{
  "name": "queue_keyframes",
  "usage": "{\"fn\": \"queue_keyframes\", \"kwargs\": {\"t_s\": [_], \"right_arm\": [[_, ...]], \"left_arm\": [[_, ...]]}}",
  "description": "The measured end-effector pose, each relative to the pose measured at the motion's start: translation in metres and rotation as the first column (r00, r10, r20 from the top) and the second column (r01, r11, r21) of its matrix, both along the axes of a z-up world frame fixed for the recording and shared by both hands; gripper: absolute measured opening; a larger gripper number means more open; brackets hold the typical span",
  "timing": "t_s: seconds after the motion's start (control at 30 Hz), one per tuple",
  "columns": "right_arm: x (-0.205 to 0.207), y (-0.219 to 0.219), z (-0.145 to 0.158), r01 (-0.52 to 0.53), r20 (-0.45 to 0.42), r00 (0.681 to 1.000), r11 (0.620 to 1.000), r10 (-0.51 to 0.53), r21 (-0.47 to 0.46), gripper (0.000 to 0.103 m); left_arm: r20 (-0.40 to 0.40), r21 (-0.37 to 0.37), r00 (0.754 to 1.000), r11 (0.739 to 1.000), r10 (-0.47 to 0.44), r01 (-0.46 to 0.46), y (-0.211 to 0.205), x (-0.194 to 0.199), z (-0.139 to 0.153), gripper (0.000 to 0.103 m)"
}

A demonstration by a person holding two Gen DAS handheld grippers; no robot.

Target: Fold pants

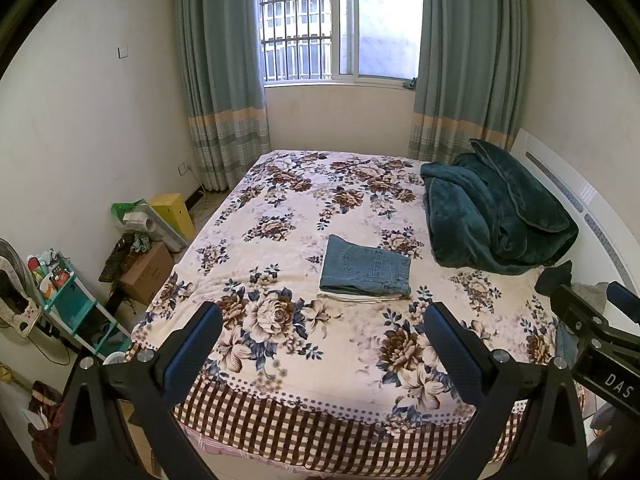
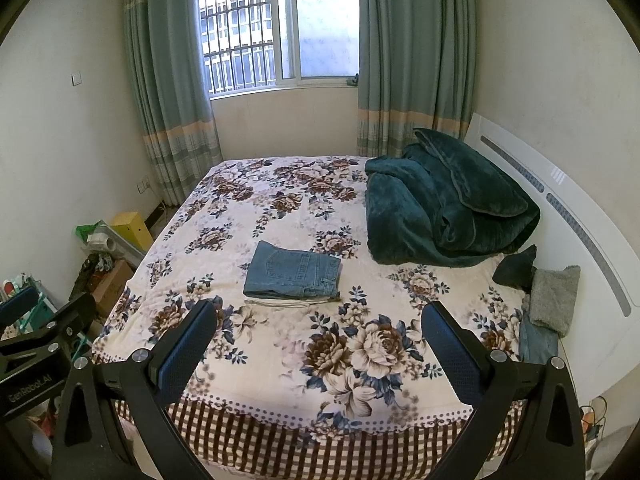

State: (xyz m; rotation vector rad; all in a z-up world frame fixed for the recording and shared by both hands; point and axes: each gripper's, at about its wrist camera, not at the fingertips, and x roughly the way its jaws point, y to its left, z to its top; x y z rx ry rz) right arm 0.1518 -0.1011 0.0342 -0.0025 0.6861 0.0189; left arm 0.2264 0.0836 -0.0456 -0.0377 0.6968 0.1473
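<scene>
Ahead of the jaws a bed (image 2: pixel 280 360) with a floral cover fills the cream-walled room, a barred window (image 2: pixel 276 32) between teal curtains (image 2: pixel 168 80) giving daylight beyond it, a white headboard (image 2: pixel 560 216) to their right and boxes (image 1: pixel 148 272) on the floor to their left.

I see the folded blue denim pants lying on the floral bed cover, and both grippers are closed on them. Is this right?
Not quite. The folded blue denim pants do lie on the floral bed cover, but neither gripper holds them. The left gripper and the right gripper are both open and empty, near the foot of the bed, apart from the pants. Both wrist views show this.
</scene>
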Motion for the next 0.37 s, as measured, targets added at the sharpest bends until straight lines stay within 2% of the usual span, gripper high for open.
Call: {"fn": "queue_keyframes", "kwargs": {"t_s": [0.37], "right_arm": [[0.0017,0.0009,0.0018,-0.004,-0.004,1.000,1.000,0.004,0.007,0.103]], "left_arm": [[0.003,-0.002,1.000,1.000,0.000,0.000,0.0004,0.0003,0.0011,0.103]]}}
